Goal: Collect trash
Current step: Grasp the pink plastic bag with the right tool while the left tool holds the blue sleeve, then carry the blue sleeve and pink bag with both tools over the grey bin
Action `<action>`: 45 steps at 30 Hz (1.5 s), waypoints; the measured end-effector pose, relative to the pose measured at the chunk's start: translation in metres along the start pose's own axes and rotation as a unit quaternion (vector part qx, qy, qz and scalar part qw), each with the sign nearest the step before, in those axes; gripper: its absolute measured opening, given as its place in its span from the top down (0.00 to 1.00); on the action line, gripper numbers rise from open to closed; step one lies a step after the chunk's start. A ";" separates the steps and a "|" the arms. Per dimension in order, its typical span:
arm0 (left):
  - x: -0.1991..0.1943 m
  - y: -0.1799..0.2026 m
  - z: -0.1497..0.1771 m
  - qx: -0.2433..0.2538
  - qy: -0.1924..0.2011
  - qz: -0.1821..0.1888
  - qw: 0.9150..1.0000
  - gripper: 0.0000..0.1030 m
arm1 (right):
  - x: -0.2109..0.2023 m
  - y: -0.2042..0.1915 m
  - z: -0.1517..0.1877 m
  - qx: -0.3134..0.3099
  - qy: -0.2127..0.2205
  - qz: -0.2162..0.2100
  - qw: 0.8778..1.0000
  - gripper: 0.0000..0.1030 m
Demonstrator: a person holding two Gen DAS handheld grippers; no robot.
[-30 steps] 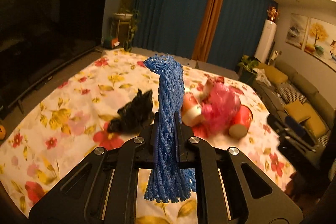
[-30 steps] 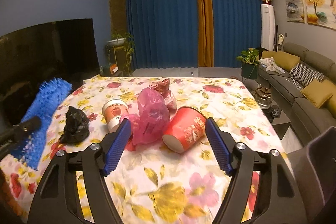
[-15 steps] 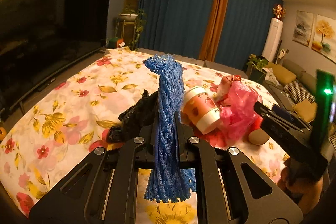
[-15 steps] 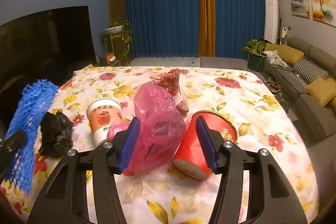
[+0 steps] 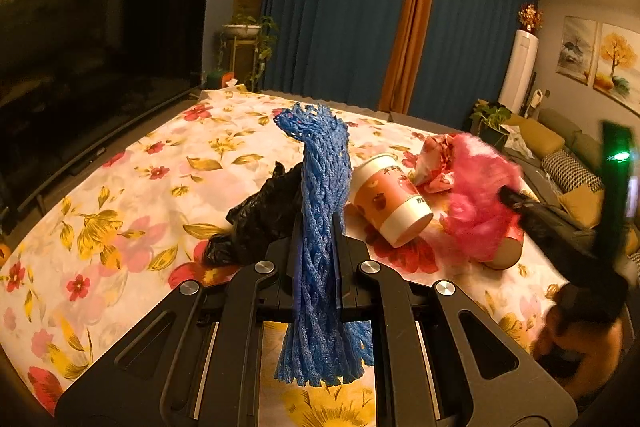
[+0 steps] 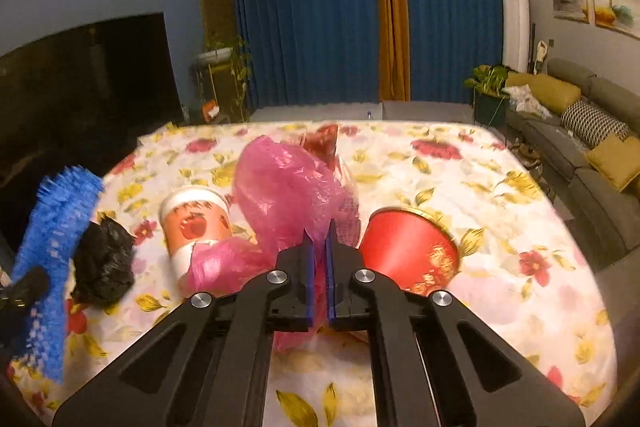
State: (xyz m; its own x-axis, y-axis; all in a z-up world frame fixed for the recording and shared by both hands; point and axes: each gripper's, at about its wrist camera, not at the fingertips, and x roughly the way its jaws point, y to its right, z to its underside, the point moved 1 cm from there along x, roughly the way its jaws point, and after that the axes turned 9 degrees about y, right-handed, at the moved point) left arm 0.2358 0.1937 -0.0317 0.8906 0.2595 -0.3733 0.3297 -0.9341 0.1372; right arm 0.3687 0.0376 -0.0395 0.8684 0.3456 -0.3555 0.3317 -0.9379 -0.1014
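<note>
Grasping stage: right claw [image 6: 319, 243] has just closed on the pink plastic bag [image 6: 288, 187] lying between cups on the floral surface [image 6: 500, 299]; left claw [image 5: 318, 231] clamps blue foam netting [image 5: 320, 211]. Next, lift the bag clear without dragging the red cup [image 6: 408, 251]

Trash is bunched mid-frame on the floral tablecloth [image 6: 500, 195]: black bag [image 6: 105, 261], paper cup [image 6: 196, 227], pink bag [image 6: 288, 195], red tub [image 6: 412, 251], nearly touching. Cloth on the right and lower right of the right wrist view lies bare, so there's passing room there.
</note>
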 end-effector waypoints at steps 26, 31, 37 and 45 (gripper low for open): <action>-0.079 0.056 0.009 0.031 0.032 0.056 0.997 0.90 | -0.210 0.069 0.017 0.035 0.090 0.021 0.995 0.95; -0.102 0.088 0.016 0.045 0.039 0.079 0.995 0.90 | -0.235 0.085 0.021 0.040 0.103 0.027 0.994 0.95; -0.120 0.130 0.022 0.059 0.048 0.109 0.991 0.90 | -0.264 0.114 0.026 0.044 0.120 0.051 0.990 0.95; -0.134 0.193 0.034 0.087 0.051 0.157 0.982 0.90 | -0.291 0.162 0.033 0.062 0.131 0.099 0.984 0.95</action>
State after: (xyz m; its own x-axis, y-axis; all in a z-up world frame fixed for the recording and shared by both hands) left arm 0.1694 -0.0299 0.0137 0.9694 -0.0340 -0.2430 -0.0180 -0.9975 0.0681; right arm 0.1578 -0.2158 0.0165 0.9822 0.1367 -0.1290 0.1136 -0.9785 -0.1719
